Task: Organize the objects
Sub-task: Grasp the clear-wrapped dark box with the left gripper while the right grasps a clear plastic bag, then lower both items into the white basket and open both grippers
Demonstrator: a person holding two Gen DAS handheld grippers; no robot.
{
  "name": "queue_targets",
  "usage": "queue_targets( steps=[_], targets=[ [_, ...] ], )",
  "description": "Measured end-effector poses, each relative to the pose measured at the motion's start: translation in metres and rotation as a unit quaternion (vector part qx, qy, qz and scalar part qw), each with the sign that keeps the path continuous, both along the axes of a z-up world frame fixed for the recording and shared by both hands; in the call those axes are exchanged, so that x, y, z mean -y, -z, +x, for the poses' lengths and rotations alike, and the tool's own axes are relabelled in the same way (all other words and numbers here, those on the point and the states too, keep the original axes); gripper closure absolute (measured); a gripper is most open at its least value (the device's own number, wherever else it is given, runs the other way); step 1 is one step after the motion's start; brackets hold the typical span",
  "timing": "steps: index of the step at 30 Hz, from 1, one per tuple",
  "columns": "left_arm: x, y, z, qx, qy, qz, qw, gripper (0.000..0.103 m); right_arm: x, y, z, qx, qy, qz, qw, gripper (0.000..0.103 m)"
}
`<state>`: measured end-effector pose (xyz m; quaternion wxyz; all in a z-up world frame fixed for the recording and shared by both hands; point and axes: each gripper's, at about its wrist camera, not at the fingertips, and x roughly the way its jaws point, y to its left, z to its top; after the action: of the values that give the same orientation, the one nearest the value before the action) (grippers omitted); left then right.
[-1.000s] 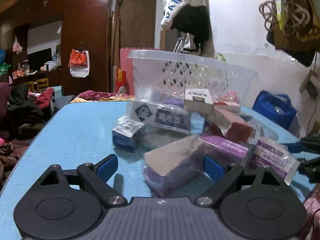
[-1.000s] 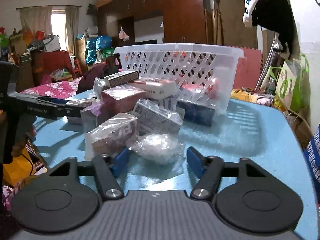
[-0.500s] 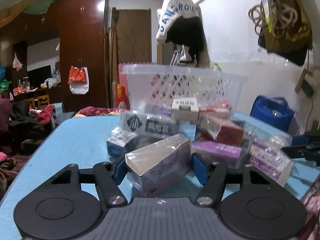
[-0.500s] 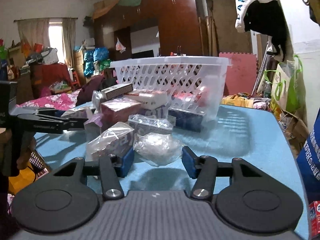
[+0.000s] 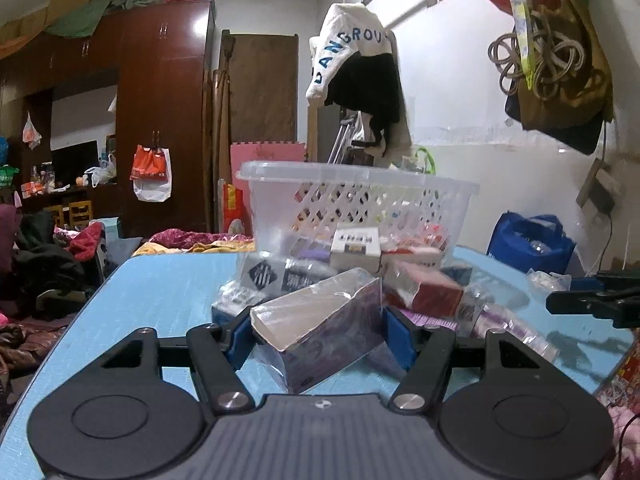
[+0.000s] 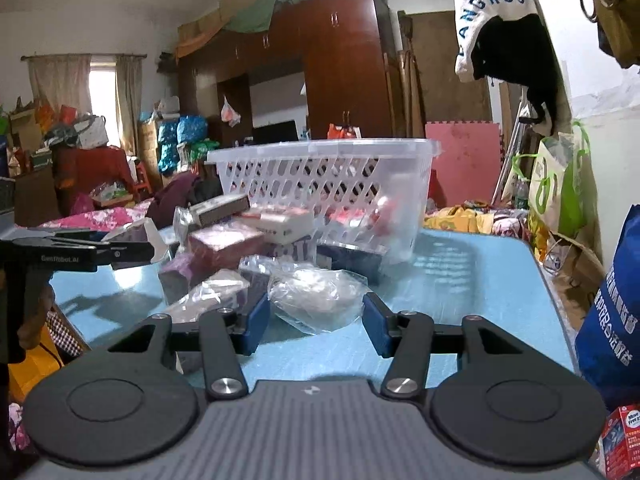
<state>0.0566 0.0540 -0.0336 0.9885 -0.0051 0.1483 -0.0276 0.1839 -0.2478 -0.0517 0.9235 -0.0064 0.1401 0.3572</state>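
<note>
The left gripper [image 5: 316,330] is clamped on a purple box [image 5: 320,330] wrapped in clear film, both blue pads pressed against its sides, and the box sits tilted between them, clear of the table [image 5: 160,292]. The right gripper [image 6: 314,316] has a clear bag [image 6: 318,298] between its pads; the jaws look snug on the crinkled plastic at both sides, so it appears to be grasped too (though a soft bag gives little sign of how firm the hold is).

The step in hand, then, seems to be the carry: each gripper has one item taken from the pile of boxes [image 5: 360,276] just ahead of it. The basket [image 5: 360,200] stands beyond that pile, further forward of both grippers, with a few items already inside.

The next move calls for lifting both loads over the pile and the basket rim, then letting go once each is above the opening. The bag could slip or snag on the rim.
</note>
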Motion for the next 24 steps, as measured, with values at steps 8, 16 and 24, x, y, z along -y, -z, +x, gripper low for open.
queue_targets(
  steps=[8, 16, 24],
  targets=[
    [-0.008, -0.053, 0.009, 0.045, 0.006, -0.023, 0.9987, 0.033, -0.009, -0.050, 0.005, 0.059, 0.005, 0.007, 0.998, 0.048],
    [0.001, -0.106, 0.072, 0.033, 0.004, -0.018, 0.9993, 0.033, -0.045, -0.097, 0.041, 0.099, 0.017, -0.012, 0.995, 0.048],
    [0.005, -0.116, 0.166, -0.040, -0.028, -0.030, 0.9984, 0.033, -0.092, -0.108, 0.108, 0.079, 0.033, -0.048, 0.995, 0.048]
  ],
)
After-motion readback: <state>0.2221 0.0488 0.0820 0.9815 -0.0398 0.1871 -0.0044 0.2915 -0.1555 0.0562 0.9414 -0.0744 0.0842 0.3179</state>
